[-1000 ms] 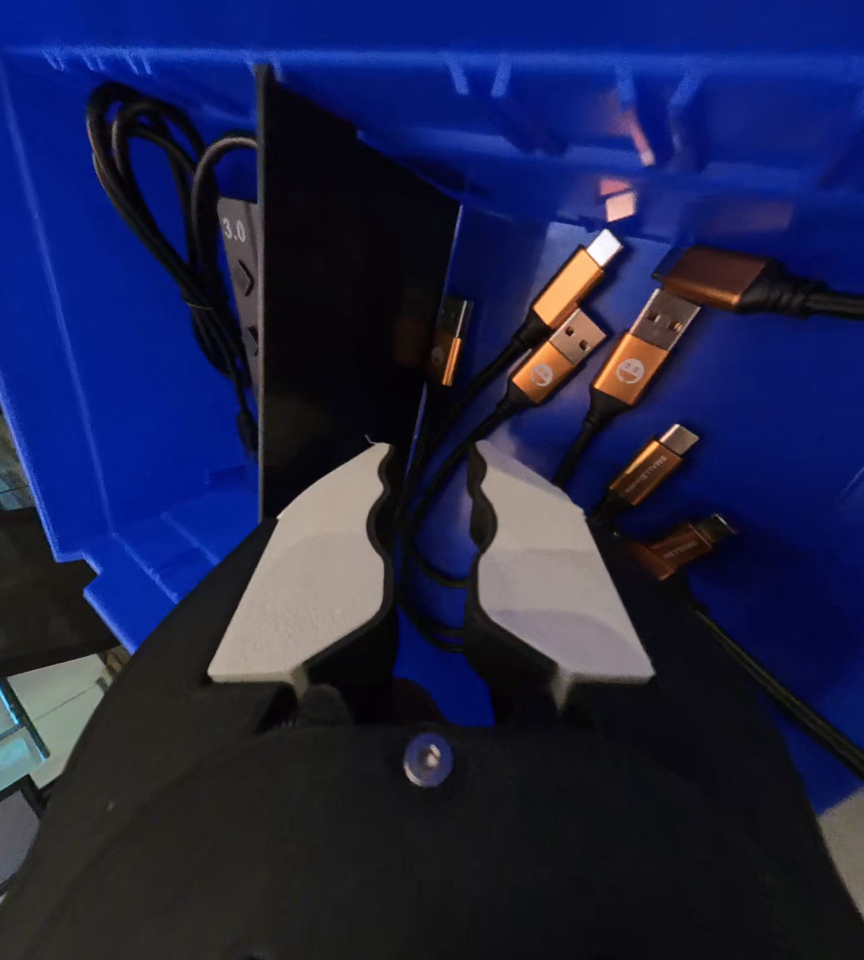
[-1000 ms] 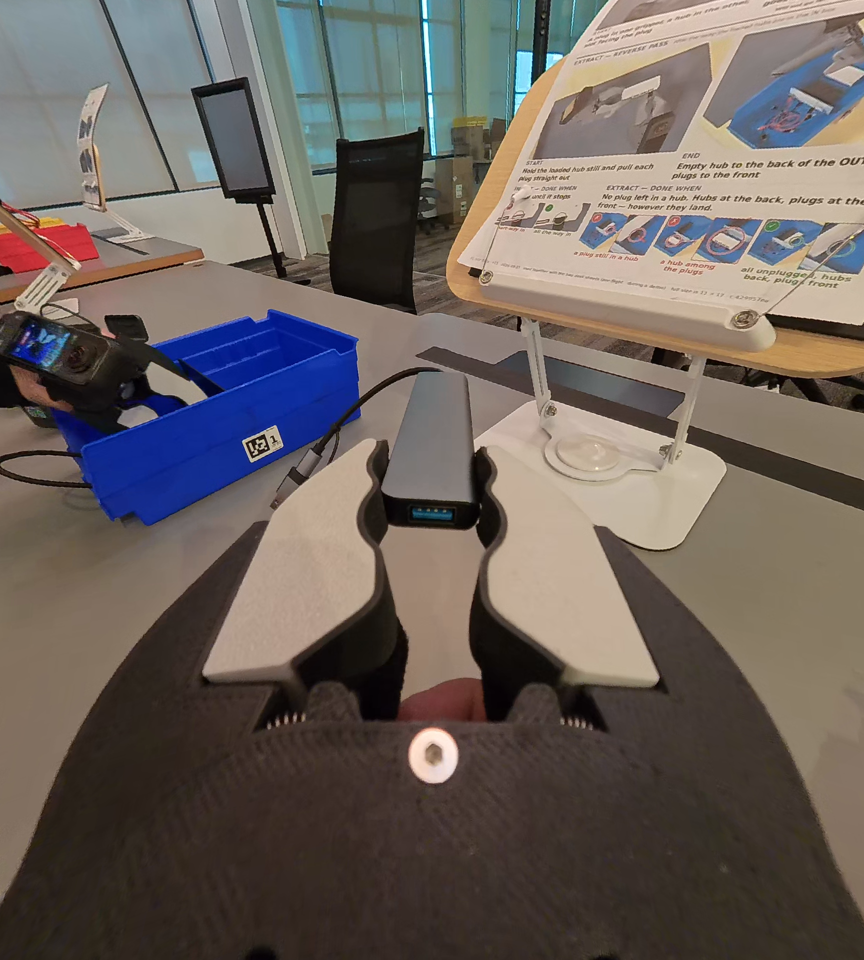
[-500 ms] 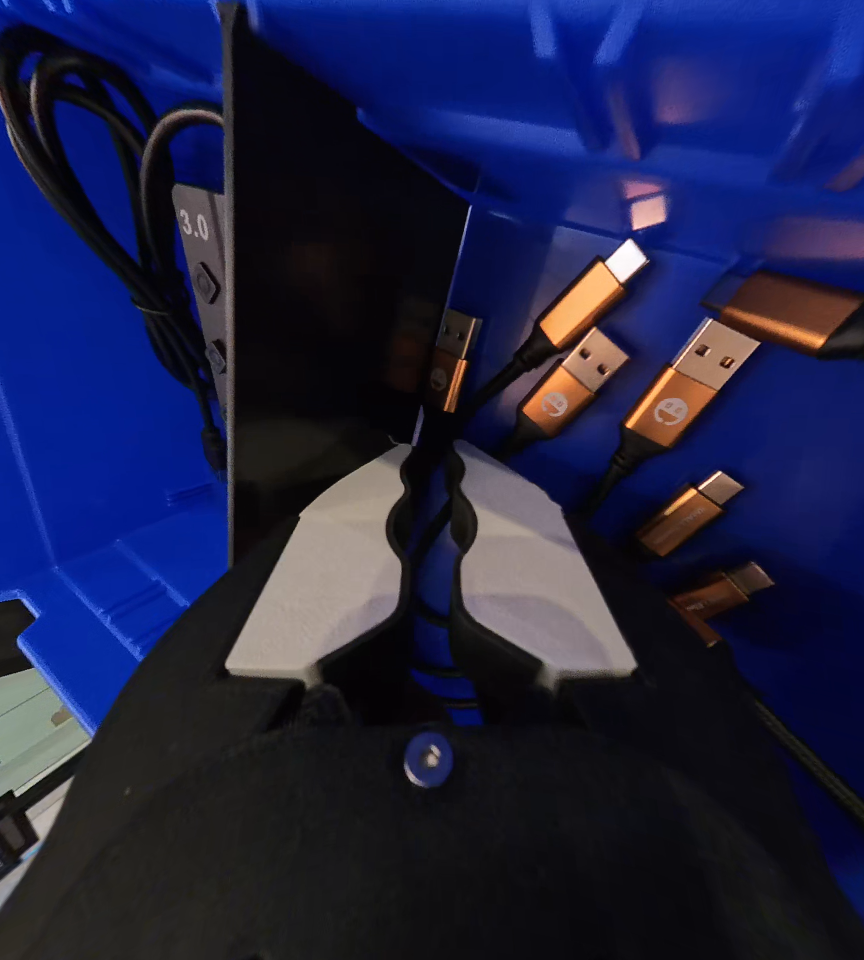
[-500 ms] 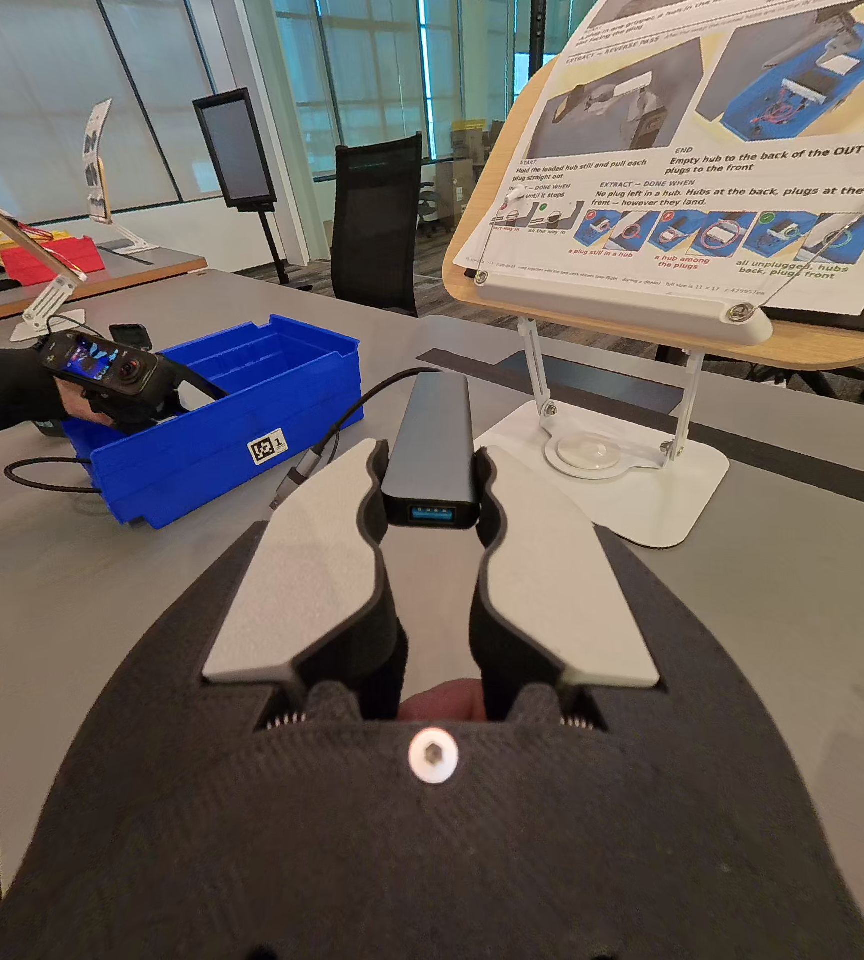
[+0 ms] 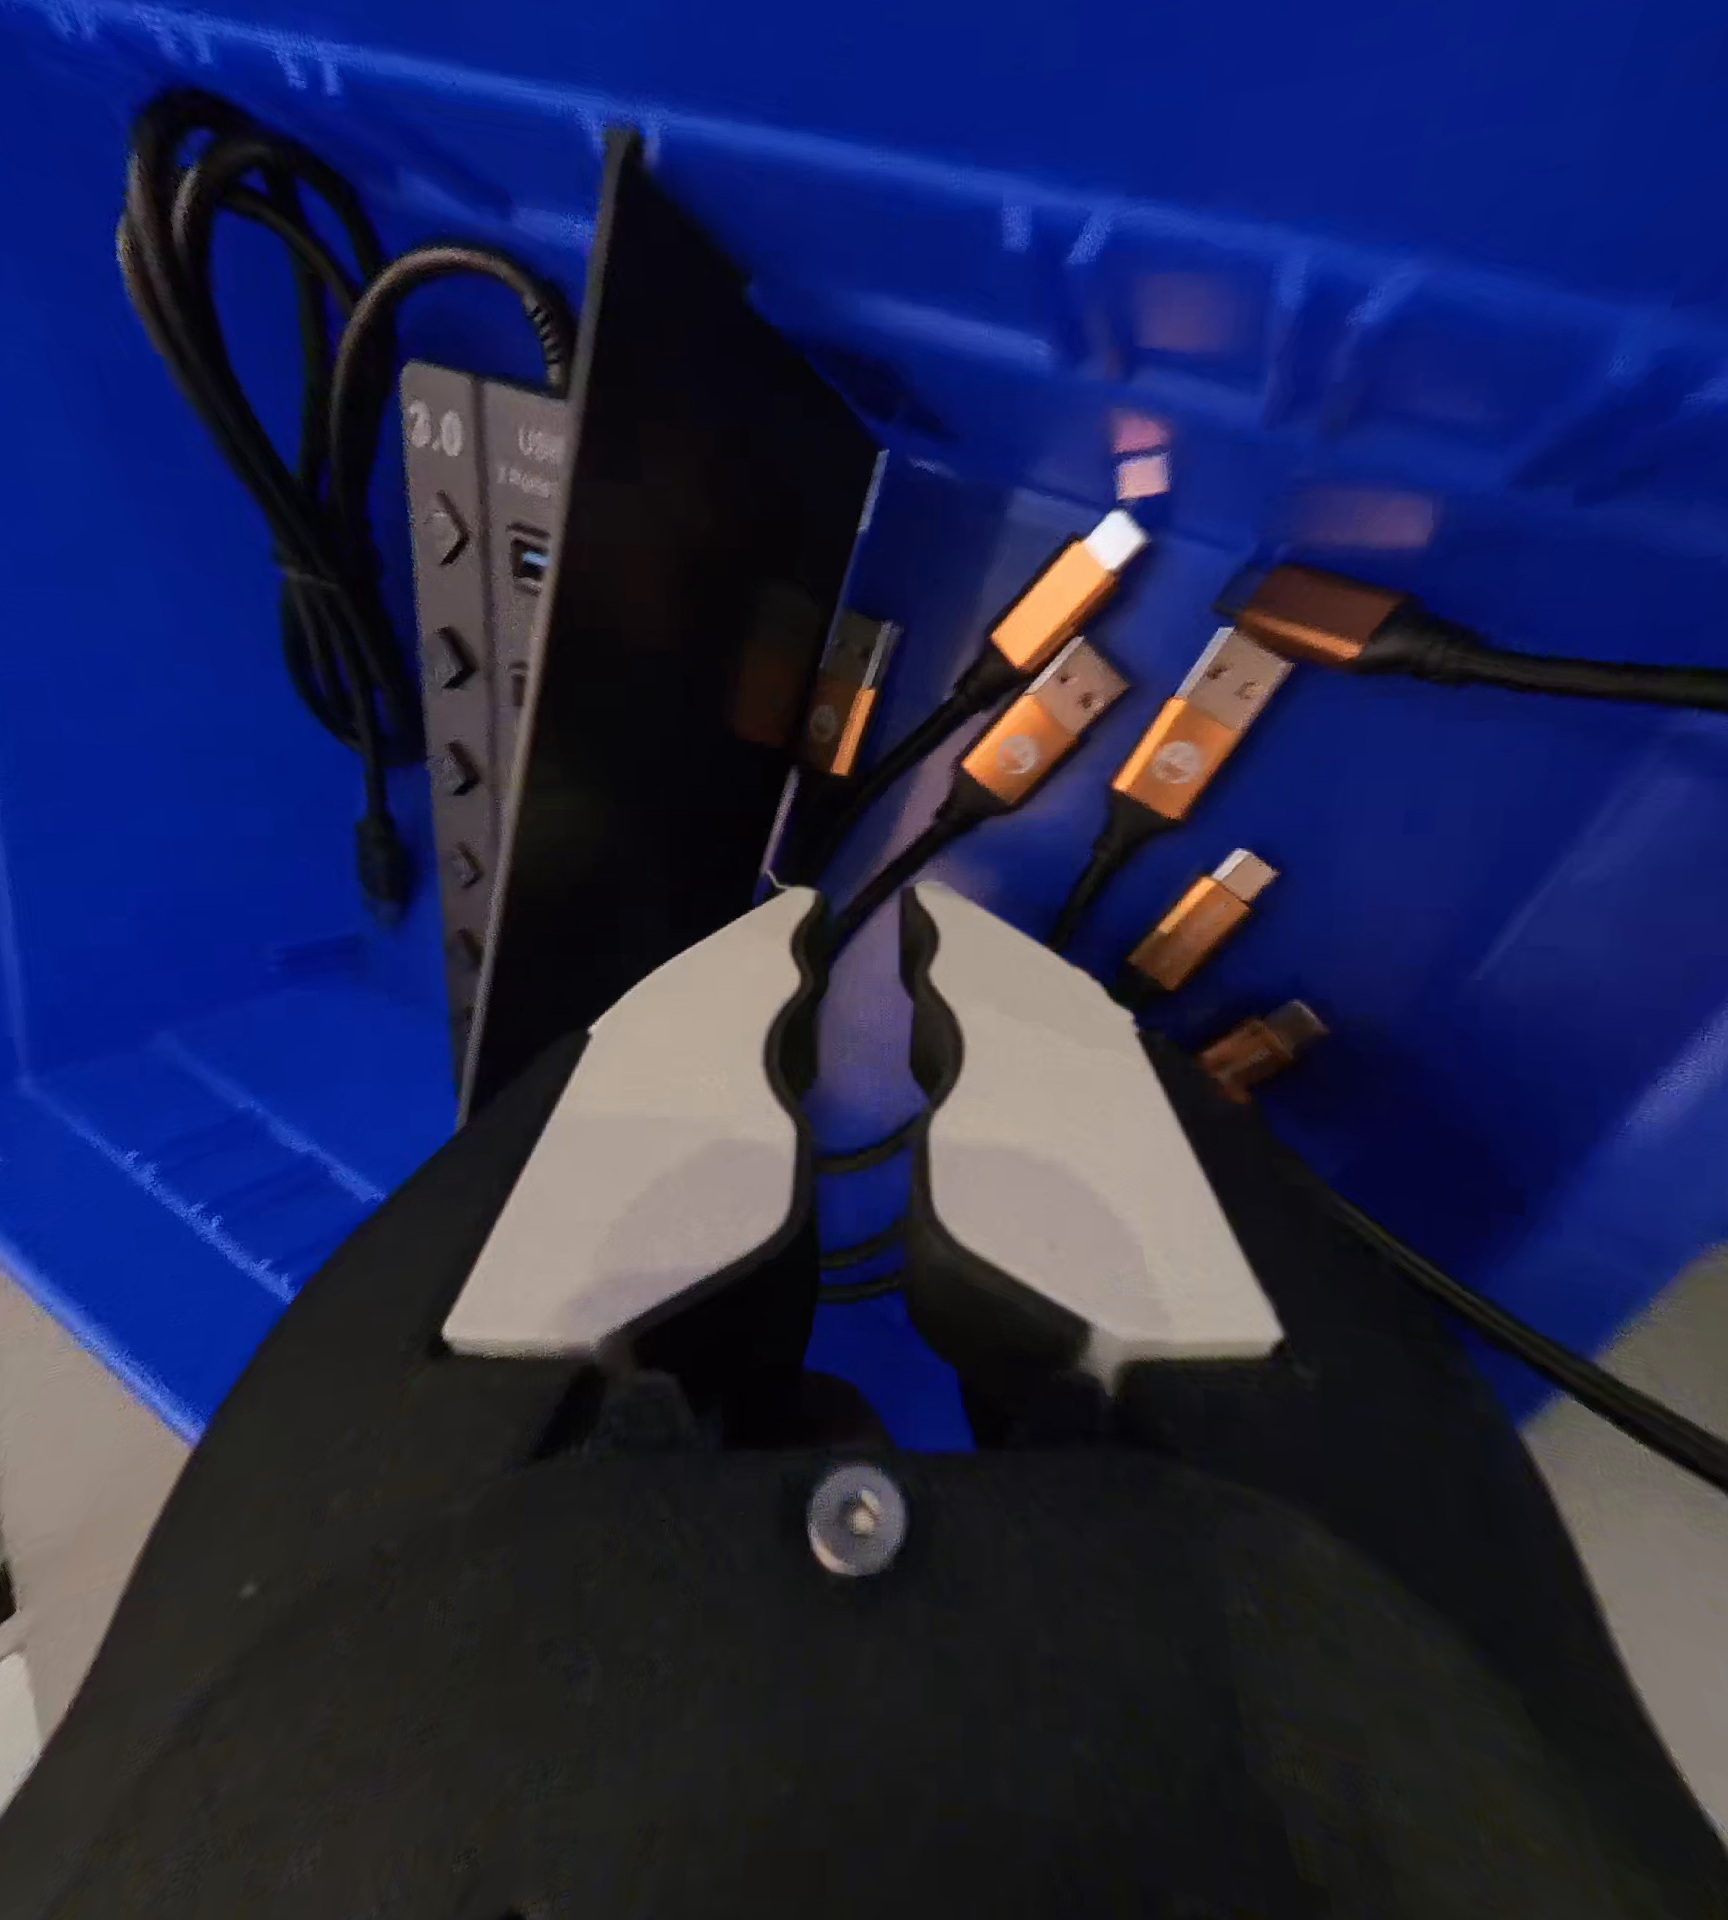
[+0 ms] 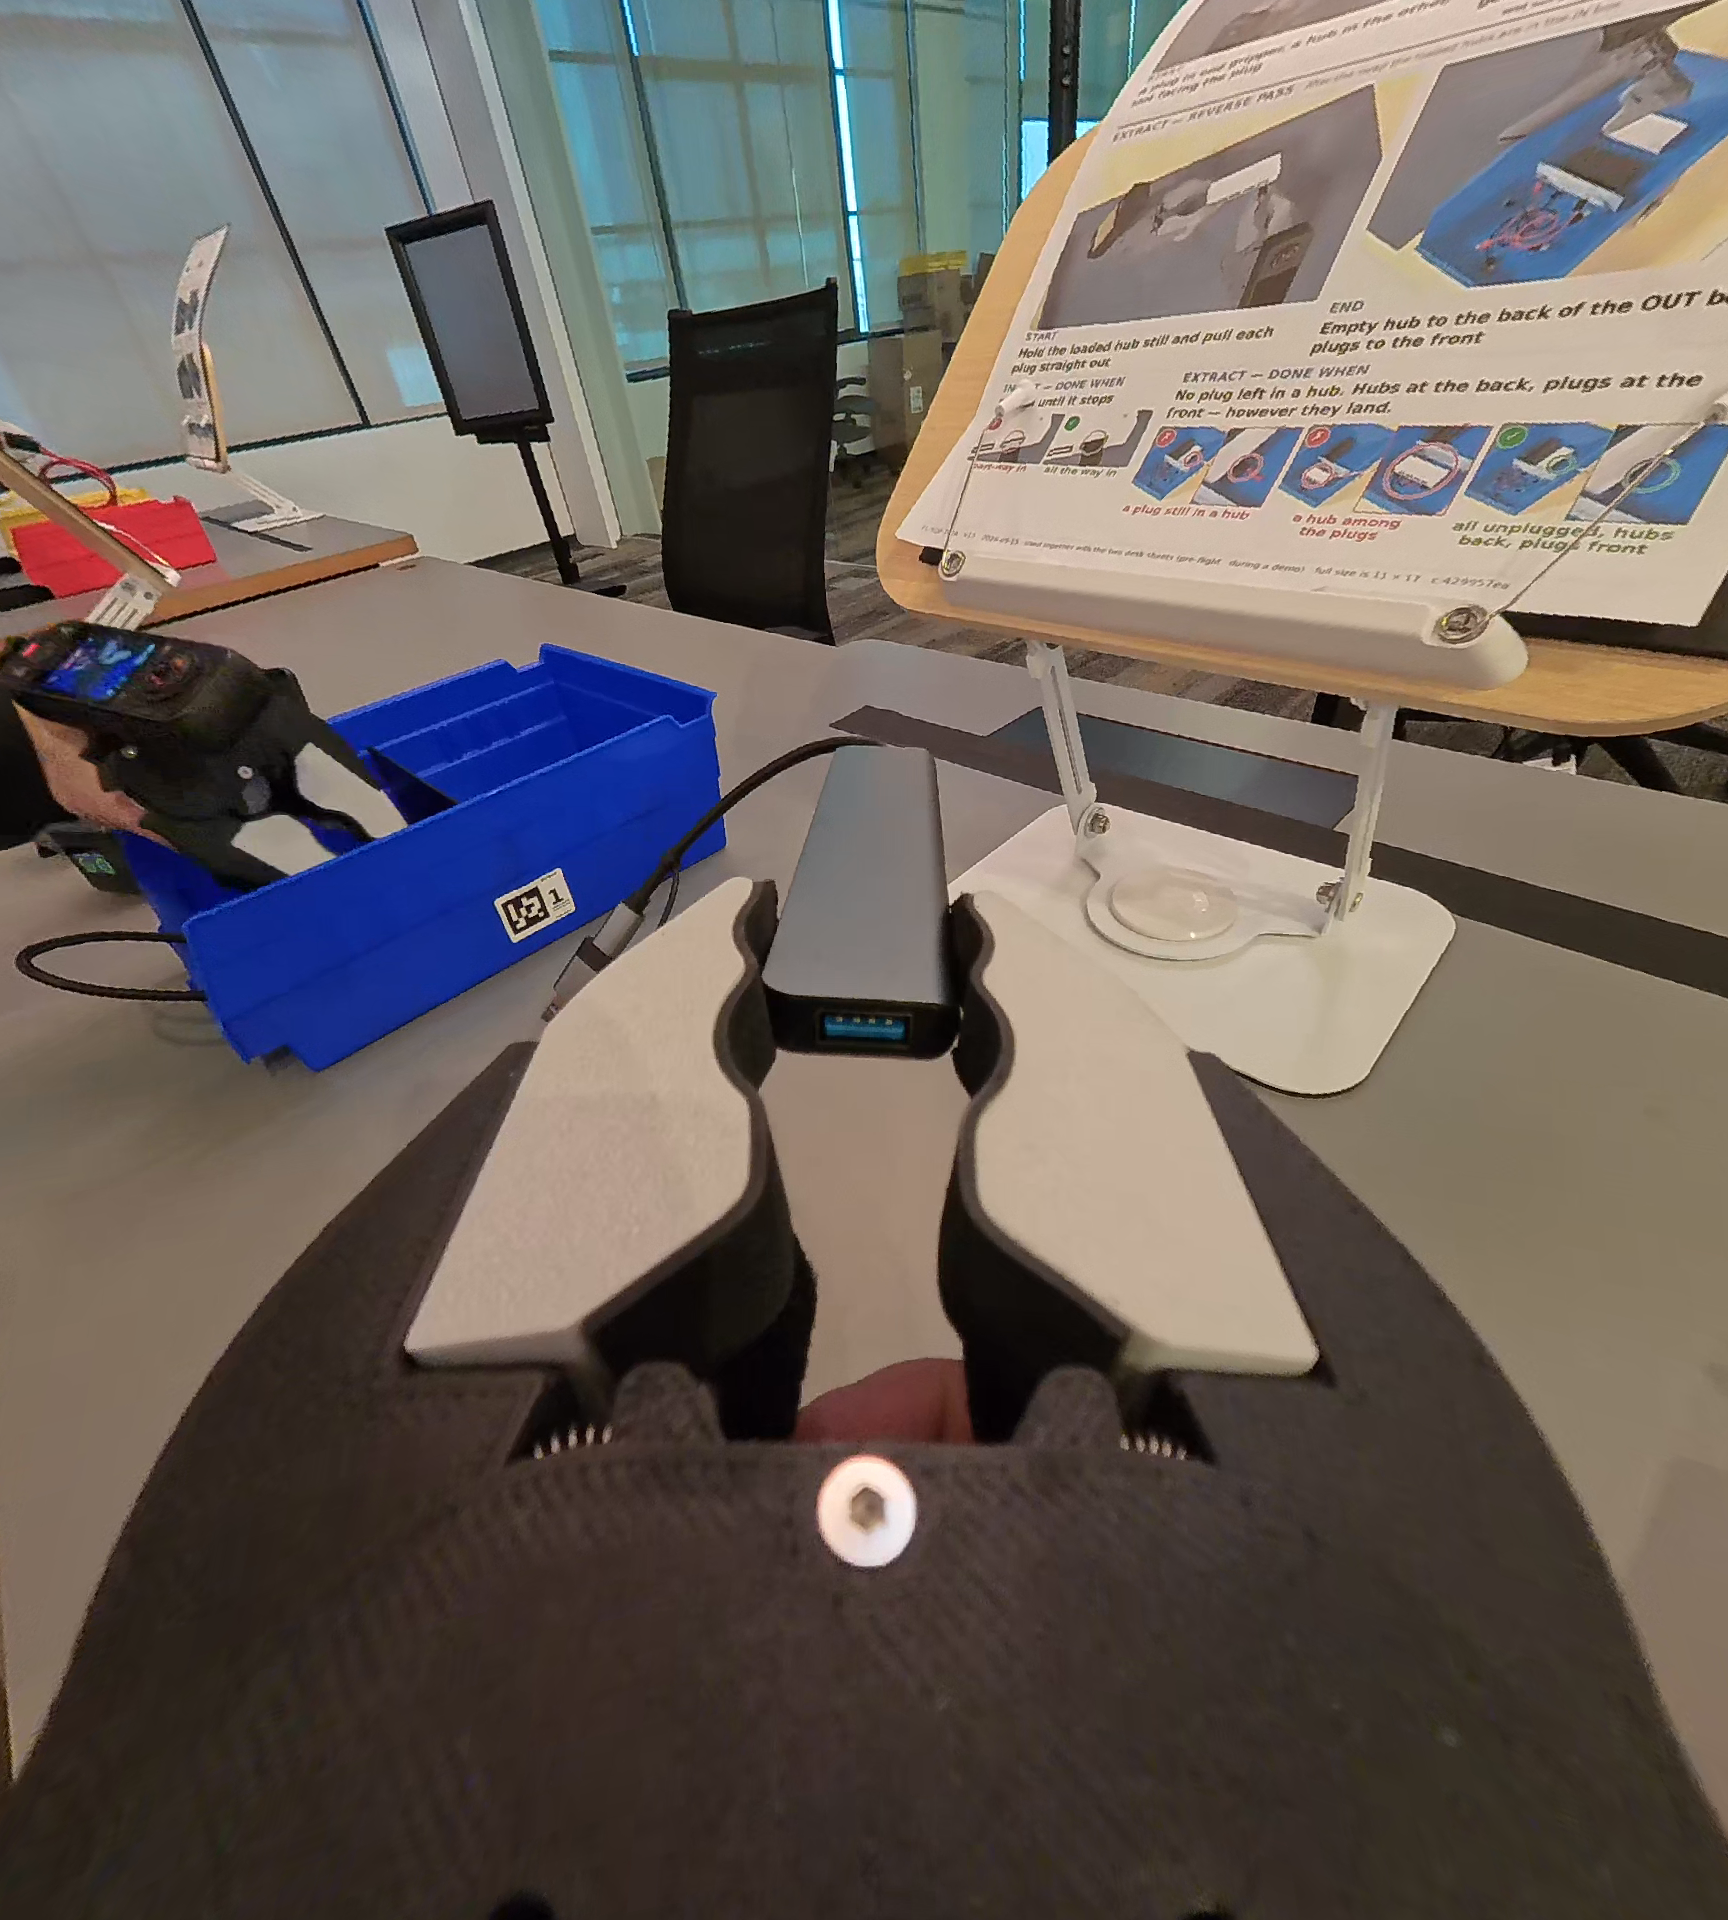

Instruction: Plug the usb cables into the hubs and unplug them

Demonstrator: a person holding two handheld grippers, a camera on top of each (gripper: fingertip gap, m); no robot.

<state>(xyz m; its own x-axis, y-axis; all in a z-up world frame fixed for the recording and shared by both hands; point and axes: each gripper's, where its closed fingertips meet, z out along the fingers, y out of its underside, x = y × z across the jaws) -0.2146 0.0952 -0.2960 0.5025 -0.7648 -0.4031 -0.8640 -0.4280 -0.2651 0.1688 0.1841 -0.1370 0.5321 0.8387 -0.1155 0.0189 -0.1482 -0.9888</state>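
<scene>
**Left gripper over the cable bin, right gripper clamped on a hub**

We see our left gripper (image 5: 858,914) reaching into the blue bin (image 5: 1462,260), its two grey fingers (image 5: 652,1132) parted by a narrow gap. A thin black cable (image 5: 891,862) runs up out of that gap, close against the left fingertip, toward the orange plugs ahead; more black cable loops cross lower down between the fingers. We cannot tell whether the fingers actually pinch the cable or merely straddle it, and the view is somewhat blurred.

Just ahead of the fingertips and slightly to the right lie the orange USB plugs: one flat plug (image 5: 1042,722) nearest the tips, another (image 5: 1198,722) beside it on the right, a smaller-tipped plug (image 5: 1062,603) beyond them, and two small ones (image 5: 1203,920) farther right. A darker copper plug (image 5: 1317,623) with a thick black lead lies ahead at far right. Ahead to the left a black divider panel (image 5: 673,623) stands upright in the bin, and behind it, farther left, rests a grey multi-port hub (image 5: 470,644) with its coiled black cord (image 5: 257,436).

Our right gripper (image 6: 860,935) is closed snugly on the near end of a slim grey hub (image 6: 870,873), which extends straight forward from between the fingertips, its blue port facing back toward us. The hub's black lead (image 6: 735,800) curves off ahead and to the left. Ahead-left on the grey table (image 6: 1566,1143) sits the blue bin, with the left gripper dipping into it. Ahead-right stands a white stand (image 6: 1234,935) bearing an instruction sheet (image 6: 1359,312).
</scene>
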